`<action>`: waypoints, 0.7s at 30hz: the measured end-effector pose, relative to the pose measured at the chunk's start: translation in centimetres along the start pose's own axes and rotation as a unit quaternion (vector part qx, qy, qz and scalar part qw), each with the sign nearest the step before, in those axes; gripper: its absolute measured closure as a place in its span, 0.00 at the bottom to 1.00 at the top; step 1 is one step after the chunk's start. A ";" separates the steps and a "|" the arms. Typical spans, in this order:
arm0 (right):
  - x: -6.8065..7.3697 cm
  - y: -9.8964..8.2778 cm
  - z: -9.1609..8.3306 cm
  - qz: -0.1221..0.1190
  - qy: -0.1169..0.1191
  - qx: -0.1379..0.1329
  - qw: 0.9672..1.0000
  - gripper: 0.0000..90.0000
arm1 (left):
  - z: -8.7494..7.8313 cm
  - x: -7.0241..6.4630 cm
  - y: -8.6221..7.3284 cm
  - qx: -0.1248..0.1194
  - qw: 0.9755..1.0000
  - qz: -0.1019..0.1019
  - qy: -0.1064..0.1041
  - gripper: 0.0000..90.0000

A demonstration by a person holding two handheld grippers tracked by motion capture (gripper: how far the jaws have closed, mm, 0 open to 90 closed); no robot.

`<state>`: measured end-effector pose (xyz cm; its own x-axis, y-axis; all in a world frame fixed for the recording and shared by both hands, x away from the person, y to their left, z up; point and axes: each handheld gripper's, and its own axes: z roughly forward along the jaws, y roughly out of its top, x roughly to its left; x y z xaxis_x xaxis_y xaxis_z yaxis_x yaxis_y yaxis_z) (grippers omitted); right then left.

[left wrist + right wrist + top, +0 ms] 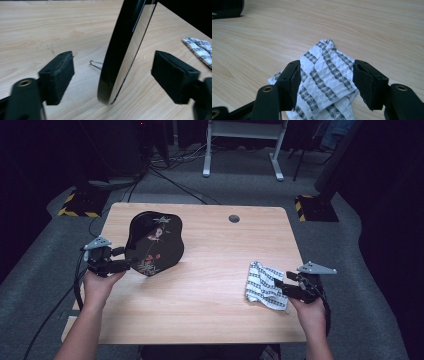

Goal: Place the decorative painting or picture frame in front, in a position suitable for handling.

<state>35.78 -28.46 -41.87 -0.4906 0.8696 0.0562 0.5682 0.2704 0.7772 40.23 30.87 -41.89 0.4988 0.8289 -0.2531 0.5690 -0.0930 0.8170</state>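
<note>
Wooden table (pixel 210 290) bears mirror (pixel 154 243) (standing) and cloth (pixel 264 285).

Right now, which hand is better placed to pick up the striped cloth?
The right. Its tongs stand open over the striped cloth, one jaw on either side, at the table's right edge. The left tongs are across the table, open around the rim of the black mirror.

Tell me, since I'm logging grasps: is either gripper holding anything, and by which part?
Nothing is held. The left gripper straddles the black mirror's edge, fingers apart; the right gripper hovers open over the cloth.
</note>
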 end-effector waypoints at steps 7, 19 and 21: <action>0.1 -0.7 -0.1 0.002 -0.003 0.009 1.000 0.45 | 1.7 0.0 0.0 0.005 1.000 0.010 -0.012 0.39; 0.4 -1.2 0.2 -0.002 -0.005 0.021 1.000 0.45 | 3.9 0.3 -0.4 0.007 0.999 0.027 -0.045 0.54; 0.5 -1.2 0.3 -0.002 -0.004 0.024 1.000 0.45 | 3.8 0.2 -0.3 0.006 0.999 0.029 -0.044 0.57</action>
<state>35.04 -28.23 -42.96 -0.4883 0.8713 0.0482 0.5967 0.2931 0.7470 42.60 28.97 -44.17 0.5868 0.7700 -0.2506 0.5447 -0.1464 0.8258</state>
